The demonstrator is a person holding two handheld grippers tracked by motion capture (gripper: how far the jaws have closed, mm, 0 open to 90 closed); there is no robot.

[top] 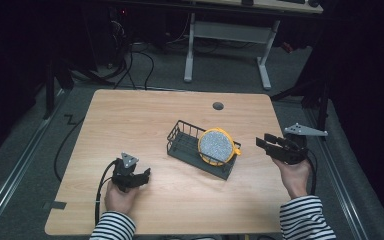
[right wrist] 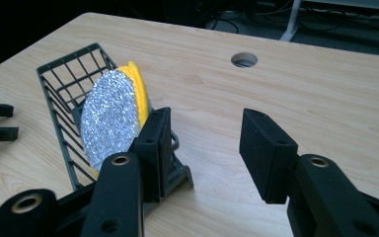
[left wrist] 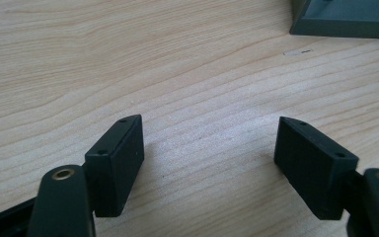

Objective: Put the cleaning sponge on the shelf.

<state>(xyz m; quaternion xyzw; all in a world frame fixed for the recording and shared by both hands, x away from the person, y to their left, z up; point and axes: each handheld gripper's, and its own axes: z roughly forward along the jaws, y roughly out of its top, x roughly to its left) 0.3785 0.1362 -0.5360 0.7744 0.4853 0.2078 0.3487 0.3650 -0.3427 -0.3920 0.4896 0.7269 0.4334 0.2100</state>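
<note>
Our right hand-held gripper (top: 261,142), jaws partly open and empty, sits just right of the upright scouring pad (top: 216,146) in the wire rack (top: 181,145); our left hand-held gripper (top: 147,173), open and empty, rests farther off.

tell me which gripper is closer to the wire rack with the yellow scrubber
The right gripper, raised just off the rack's scrubber end. The left gripper sits farther away, low over the table's near edge.

Wooden table (top: 150,120), round grommet hole (top: 218,106)
</note>
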